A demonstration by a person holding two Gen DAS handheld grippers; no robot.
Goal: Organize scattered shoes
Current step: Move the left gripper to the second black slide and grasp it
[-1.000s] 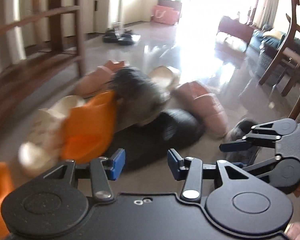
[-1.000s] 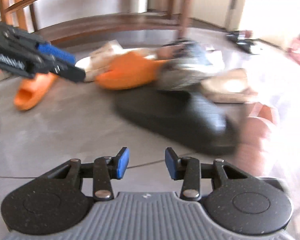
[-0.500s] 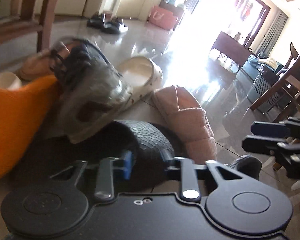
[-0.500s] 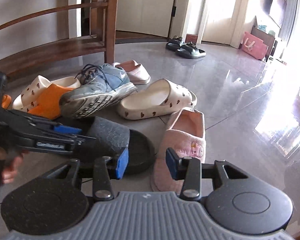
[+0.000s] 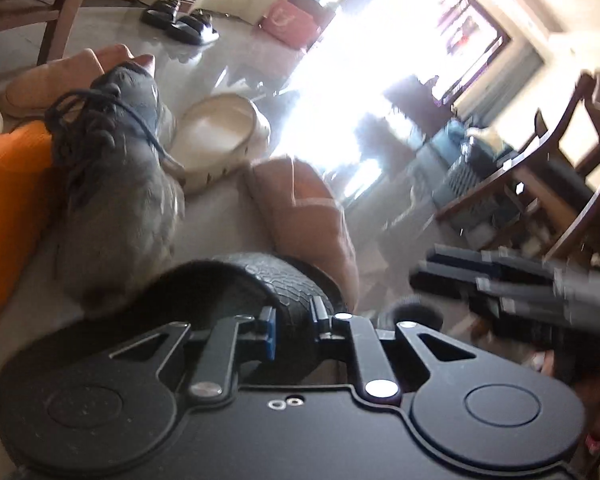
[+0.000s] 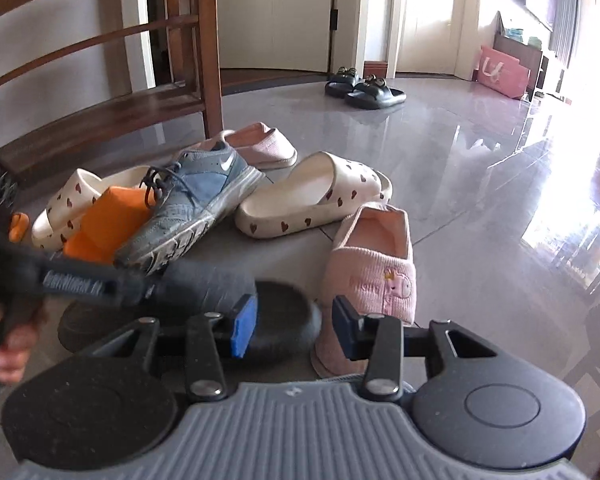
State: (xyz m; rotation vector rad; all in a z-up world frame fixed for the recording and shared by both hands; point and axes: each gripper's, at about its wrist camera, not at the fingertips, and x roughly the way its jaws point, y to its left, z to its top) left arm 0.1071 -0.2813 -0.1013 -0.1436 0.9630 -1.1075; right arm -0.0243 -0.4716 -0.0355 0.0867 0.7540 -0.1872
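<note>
A pile of shoes lies on the grey floor. My left gripper (image 5: 294, 326) is closing its jaws on the raised strap of a black slipper (image 5: 256, 280), and the pads pinch that strap. In the right wrist view the left gripper (image 6: 140, 286) reaches in from the left onto the black slipper (image 6: 284, 312). My right gripper (image 6: 294, 330) stands open just above the floor, with nothing between its pads. Behind it lie a pink fabric slipper (image 6: 374, 268), a white slipper with hearts (image 6: 316, 196), a blue sneaker (image 6: 196, 196) and an orange slipper (image 6: 108, 224).
A wooden shoe rack (image 6: 100, 112) stands behind the pile on the left. A second white slipper (image 6: 68, 200) and a second pink one (image 6: 260, 144) lie by it. A pair of black sandals (image 6: 364, 88) sits near the doorway. Wooden chairs (image 5: 560, 160) stand at the right.
My left gripper has come down onto the black slipper and its jaws have narrowed around the strap. The right gripper swung right from the pile's left side, then held still.
</note>
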